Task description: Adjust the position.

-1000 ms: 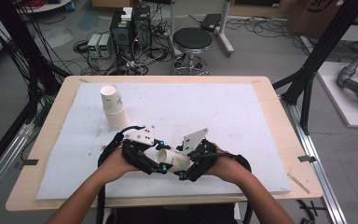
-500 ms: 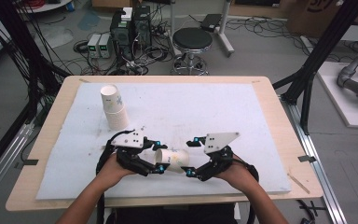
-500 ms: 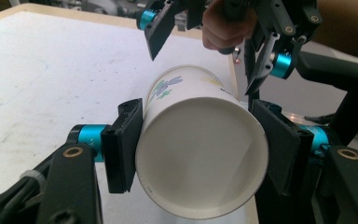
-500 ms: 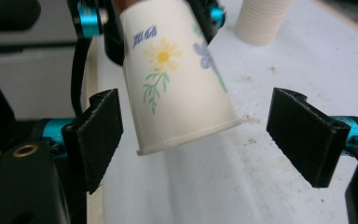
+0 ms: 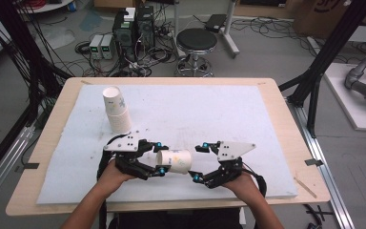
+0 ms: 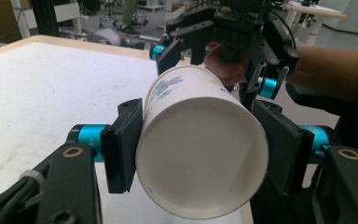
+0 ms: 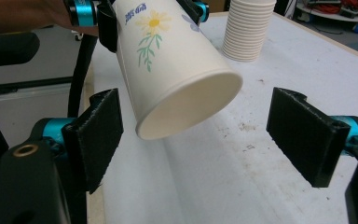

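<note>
The high view is evenly and softly lit from overhead, bright on the white foam-covered table top, with only faint shadows under the hands. It is slightly soft overall, and straight frame posts bow a little near the edges (a wide lens). In the left gripper view, the white flower-printed paper cup is sharp while the background room blurs. The right gripper view is bright, with mild glare on the cup's wall and dark, detail-poor black jaws.
</note>
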